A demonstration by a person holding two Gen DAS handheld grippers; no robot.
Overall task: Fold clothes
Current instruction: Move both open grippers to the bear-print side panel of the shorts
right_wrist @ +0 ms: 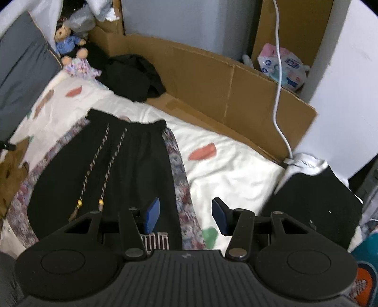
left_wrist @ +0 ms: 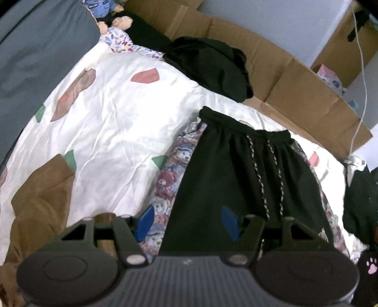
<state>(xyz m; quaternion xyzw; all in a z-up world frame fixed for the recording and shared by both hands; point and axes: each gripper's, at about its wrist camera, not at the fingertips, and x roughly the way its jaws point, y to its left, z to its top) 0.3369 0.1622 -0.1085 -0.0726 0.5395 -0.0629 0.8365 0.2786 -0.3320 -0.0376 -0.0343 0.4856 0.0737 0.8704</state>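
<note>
A: Left wrist view, left to right. Brown garment crumpled at the left edge of the white bedspread. A bear-print cloth lies flat on the bedspread, and the black pants lie spread on top of it, waistband at the far end, two braided drawstrings running down the front.

B: Left gripper?

A: Jaws apart, nothing between the blue pads. It hangs over the near part of the pants, one pad over the bear-print strip, the other over black fabric. Cannot tell whether either touches.

B: Farther back?

A: A second dark garment bunched by the cardboard along the bed's far edge. Stuffed bear at the top left corner.

B: Right wrist view?

A: Pants sit left of centre on the bear-print cloth, drawstrings with yellow tips toward the camera. Right gripper moderately wide, empty: left pad over the pants' right edge, right pad over bare bedspread. White cable hangs down over the cardboard; a black folded item rests at the far right.
</note>
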